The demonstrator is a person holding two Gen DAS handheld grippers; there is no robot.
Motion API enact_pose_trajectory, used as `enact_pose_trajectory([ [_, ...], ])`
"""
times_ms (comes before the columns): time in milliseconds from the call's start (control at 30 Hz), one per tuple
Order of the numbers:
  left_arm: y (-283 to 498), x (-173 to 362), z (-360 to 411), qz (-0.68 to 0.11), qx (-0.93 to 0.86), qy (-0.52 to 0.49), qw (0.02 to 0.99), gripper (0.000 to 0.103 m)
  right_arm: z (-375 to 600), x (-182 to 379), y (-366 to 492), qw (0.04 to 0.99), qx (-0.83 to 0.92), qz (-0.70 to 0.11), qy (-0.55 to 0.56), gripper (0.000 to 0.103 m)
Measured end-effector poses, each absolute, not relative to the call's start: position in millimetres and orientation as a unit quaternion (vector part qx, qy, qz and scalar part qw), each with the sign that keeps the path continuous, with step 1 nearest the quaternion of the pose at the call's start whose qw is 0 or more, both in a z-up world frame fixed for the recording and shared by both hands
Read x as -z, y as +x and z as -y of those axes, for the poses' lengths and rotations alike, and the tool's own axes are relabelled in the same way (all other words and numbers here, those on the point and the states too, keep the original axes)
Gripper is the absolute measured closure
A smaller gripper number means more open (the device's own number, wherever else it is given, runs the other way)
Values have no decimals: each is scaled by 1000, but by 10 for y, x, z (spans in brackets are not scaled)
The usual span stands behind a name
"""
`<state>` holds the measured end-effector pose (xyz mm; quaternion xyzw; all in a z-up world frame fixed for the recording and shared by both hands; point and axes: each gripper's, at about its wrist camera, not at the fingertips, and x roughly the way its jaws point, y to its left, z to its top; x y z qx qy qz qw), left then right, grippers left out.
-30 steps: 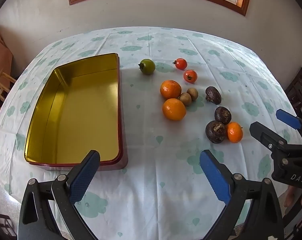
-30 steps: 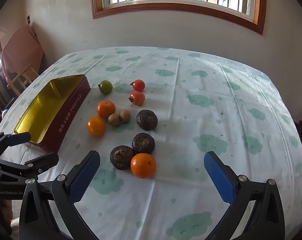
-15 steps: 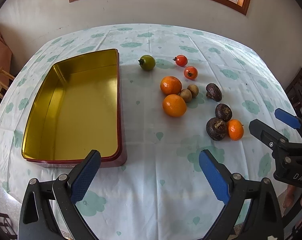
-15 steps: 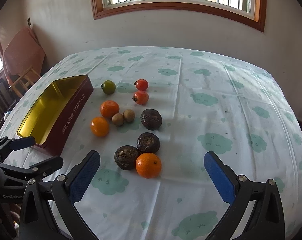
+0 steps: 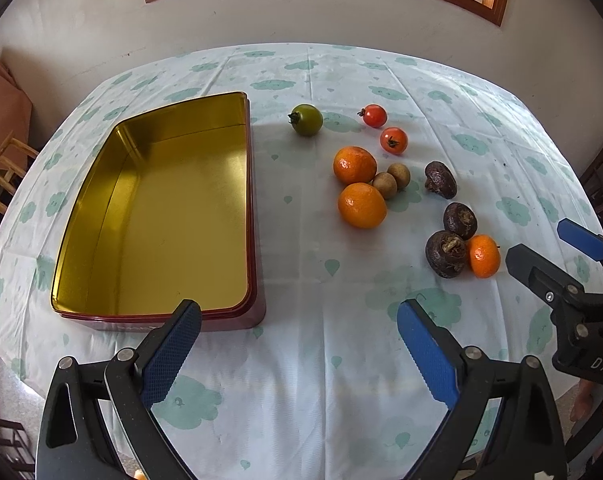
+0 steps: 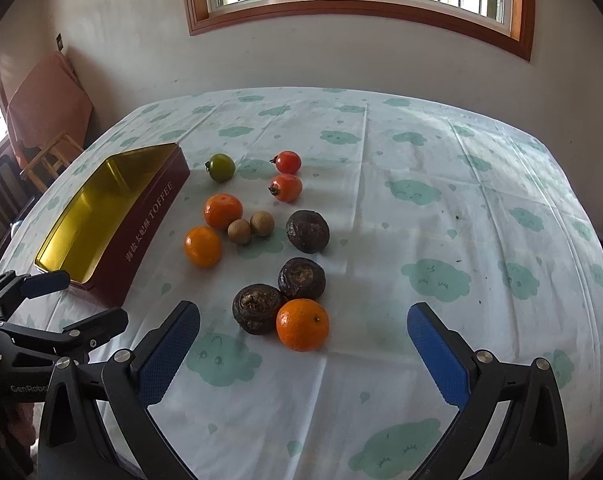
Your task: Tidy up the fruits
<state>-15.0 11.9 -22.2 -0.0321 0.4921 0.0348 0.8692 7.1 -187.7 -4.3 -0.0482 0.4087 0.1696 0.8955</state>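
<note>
An empty gold-lined red tin [image 5: 101, 208] [image 6: 149, 216] sits at the table's left. To its right lie loose fruits: a green tomato [image 5: 306, 119] [image 6: 220, 167], two red tomatoes [image 5: 374, 115] [image 6: 288, 162], three oranges [image 5: 361, 205] [image 6: 302, 324], two small brown longans [image 5: 384, 185] [image 6: 240, 231] and three dark wrinkled fruits [image 5: 445, 254] [image 6: 257, 308]. My left gripper [image 5: 297, 352] is open and empty over the near table edge. My right gripper [image 6: 303, 354] is open and empty, just short of the nearest orange.
The table carries a white cloth with green cloud prints [image 5: 381, 80] [image 6: 461, 200]. A wall with a wood-framed window [image 6: 357, 4] stands behind. A wooden chair [image 5: 1, 168] [image 6: 49, 152] stands at the left.
Both grippers have moved forward a little over the table, so the tin and fruits look closer. Both stay open and empty. No fruit has moved.
</note>
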Motion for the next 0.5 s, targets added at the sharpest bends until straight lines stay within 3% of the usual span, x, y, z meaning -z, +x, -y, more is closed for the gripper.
enact_pose_trajectory([
  [500, -172, 216, -113, -491, -36, -30, 870, 6, 1856, 41, 39, 894, -177, -408, -53, 0],
])
